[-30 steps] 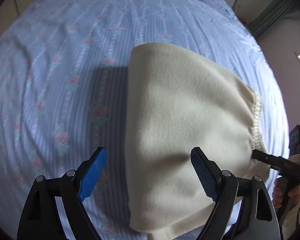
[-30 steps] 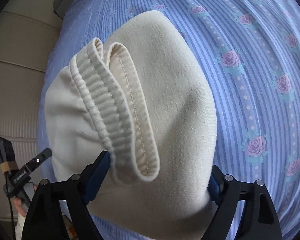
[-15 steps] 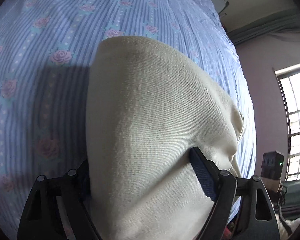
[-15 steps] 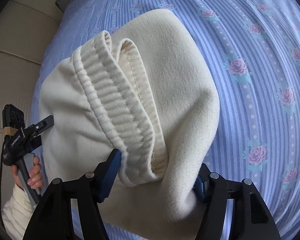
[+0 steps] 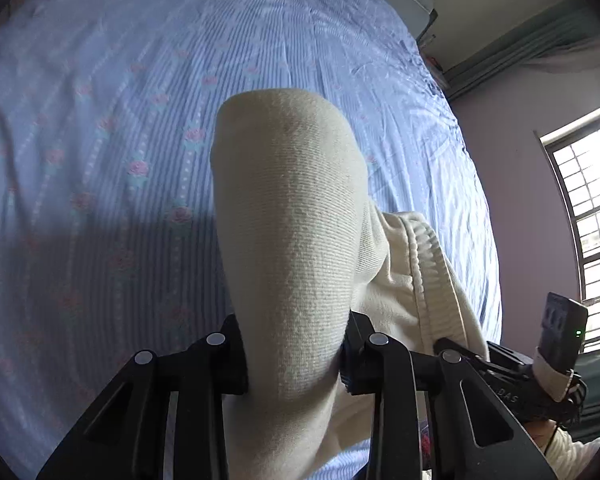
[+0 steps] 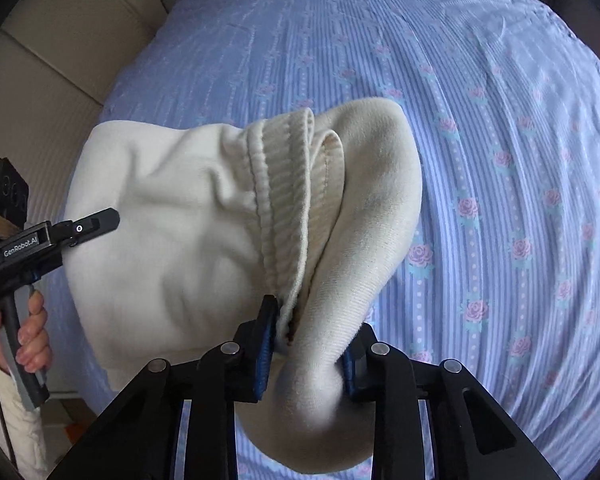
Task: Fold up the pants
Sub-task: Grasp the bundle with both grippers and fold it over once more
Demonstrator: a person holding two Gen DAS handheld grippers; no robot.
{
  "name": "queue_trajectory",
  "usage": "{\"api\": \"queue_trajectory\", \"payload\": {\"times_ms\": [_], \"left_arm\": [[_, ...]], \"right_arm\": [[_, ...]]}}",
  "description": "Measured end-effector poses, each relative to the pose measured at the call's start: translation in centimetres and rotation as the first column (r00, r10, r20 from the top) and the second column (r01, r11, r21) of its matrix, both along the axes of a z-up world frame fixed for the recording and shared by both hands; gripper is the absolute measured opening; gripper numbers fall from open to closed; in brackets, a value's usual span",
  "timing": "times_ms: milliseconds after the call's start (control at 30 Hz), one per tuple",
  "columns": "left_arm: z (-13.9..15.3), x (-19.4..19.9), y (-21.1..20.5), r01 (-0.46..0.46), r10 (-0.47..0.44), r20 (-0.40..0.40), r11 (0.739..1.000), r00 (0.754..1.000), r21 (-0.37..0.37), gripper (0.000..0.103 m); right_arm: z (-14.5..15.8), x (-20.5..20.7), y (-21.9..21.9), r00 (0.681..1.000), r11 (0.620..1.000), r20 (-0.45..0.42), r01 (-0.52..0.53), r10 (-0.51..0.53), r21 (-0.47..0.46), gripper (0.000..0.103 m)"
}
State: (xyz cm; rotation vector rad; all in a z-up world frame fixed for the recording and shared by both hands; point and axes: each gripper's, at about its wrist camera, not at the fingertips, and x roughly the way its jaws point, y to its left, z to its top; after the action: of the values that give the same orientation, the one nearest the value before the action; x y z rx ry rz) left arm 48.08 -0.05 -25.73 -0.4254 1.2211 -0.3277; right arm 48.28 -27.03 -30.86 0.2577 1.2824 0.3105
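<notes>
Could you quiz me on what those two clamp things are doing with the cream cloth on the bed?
1. True or false: the left gripper is open and clear of the pants.
2. What does the right gripper pinch? A) the bedsheet B) the pants near the ribbed waistband C) nothing
3. Fill in: the bedsheet is blue striped with pink ____.

Key: 1 false, it is shut on the pants. 2 B, by the waistband. 3 roses.
</notes>
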Motion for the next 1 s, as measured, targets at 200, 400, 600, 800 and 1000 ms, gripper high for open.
{"api": "queue_trajectory", "payload": {"times_ms": [200, 400, 600, 800, 1000], "left_arm": [[5.5, -5.2, 2.4, -0.011, 0.01, 0.051, 1.0, 0.999, 0.014, 0.032], [9.6, -10.3, 5.4, 0.048, -0.051, 0.103, 0.998, 0.993, 0.033, 0.032], [13.2, -15.2, 7.9, 0.081, -0.092, 0.111, 0.991, 0.99, 0.103, 0.032], [14.7, -20.3, 9.3, 0.038, -0.053, 0.123, 0.991, 0.991, 0.127, 0.032], [15.5, -24.9, 10.6, -0.072, 0.057, 0.099, 0.985, 0.993, 0.157, 0.032]], "right_arm": [[7.1, -5.8, 1.7, 0.996, 0.998, 0.081, -0.041, 0.044, -0.042, 0.028], [13.0, -12.6, 5.4, 0.984, 0.995, 0.165, -0.055, 0.067, -0.079, 0.028], [15.7, -18.0, 7.7, 0.981, 0.999, 0.192, -0.025, 0.034, -0.048, 0.028], [16.8, -21.4, 9.7, 0.973, 0.996, 0.217, -0.074, 0.081, -0.042, 0.028], [16.6, -23.9, 9.5, 0.957, 0.987, 0.248, -0.161, 0.152, 0.017, 0.028]]}}
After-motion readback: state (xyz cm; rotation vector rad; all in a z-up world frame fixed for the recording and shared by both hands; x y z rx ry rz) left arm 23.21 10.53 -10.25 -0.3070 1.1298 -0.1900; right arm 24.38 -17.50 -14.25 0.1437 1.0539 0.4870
